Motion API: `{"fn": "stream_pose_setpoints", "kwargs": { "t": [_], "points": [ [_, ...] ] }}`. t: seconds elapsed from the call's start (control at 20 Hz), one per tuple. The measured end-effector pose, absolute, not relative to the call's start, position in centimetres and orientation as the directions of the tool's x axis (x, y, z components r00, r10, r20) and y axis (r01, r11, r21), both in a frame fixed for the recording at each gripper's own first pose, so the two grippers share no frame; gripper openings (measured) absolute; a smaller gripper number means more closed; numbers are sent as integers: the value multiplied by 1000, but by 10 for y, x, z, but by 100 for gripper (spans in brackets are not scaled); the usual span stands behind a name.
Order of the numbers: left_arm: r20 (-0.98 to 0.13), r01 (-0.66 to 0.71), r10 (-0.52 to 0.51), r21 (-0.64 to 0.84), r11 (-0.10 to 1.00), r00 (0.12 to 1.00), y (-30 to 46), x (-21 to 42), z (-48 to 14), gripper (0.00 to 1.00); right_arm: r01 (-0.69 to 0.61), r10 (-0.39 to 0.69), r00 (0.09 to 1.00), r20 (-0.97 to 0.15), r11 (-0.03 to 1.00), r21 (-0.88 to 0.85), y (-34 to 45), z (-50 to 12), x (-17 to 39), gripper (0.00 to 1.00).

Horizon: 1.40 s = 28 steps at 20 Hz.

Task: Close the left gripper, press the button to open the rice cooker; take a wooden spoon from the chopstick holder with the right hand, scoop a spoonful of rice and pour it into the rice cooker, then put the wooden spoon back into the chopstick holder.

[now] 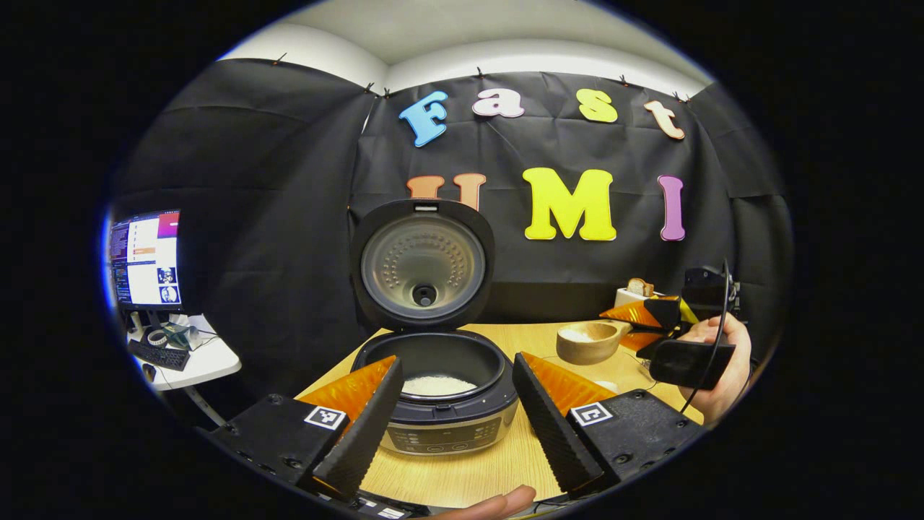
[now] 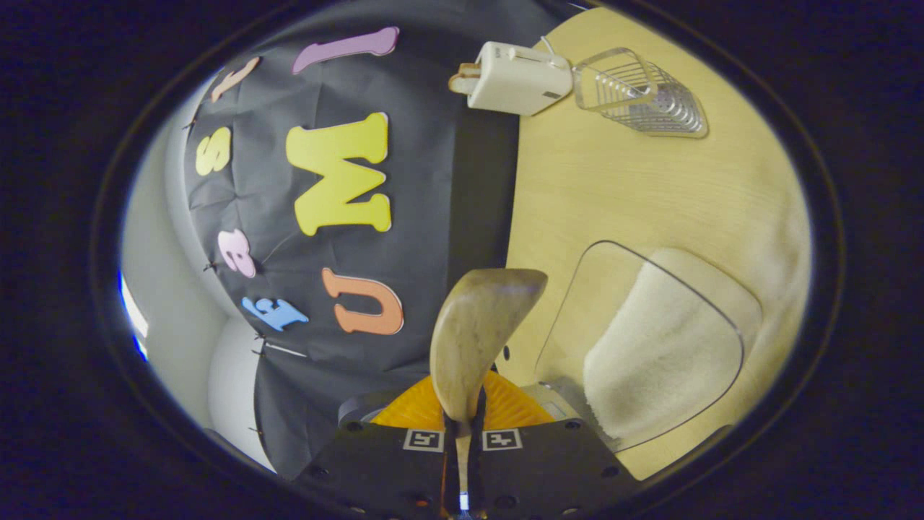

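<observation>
While the lid stands up: one rice cooker [image 1: 440, 404] sits on the desk [image 1: 462, 469], white rice in its dark pot.
Left gripper [image 1: 455, 412]: jaws spread wide, empty, one on each side of the cooker's front.
Right gripper [image 2: 462, 433]: jaws clamped on the handle of one wooden spoon [image 2: 476, 339] — tilted sideways, pale rice in the bowl in the left gripper view.
Count: one clear rice container [image 2: 650, 347], one wire chopstick holder [image 2: 639, 94], one white toaster [image 2: 512, 76] — all on the desk.
</observation>
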<state>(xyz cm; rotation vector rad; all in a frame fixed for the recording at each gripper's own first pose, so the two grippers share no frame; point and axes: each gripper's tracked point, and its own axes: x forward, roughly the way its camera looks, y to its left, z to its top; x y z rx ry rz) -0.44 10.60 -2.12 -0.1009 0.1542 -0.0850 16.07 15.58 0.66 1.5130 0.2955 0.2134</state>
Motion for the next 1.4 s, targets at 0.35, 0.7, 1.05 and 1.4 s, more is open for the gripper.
{"fn": "stream_pose_setpoints", "kwargs": {
  "t": [0.35,0.7,1.05,1.4],
  "points": [
    [-152,66,-84,-120,991,985,123,-5,-25,97,-64,348,937,-19,225,972,214,64,173,5],
    [-166,44,-63,-116,992,984,134,-3,-30,97,-102,379,922,-80,436,894,280,81,191,3],
    [-186,9,-28,-100,995,982,150,-1,-40,97,-130,339,925,-172,707,695,331,88,212,6],
    [-208,-39,21,-86,995,978,169,1,-49,97,-173,317,897,-310,894,413,363,79,223,6]
  ]
}}
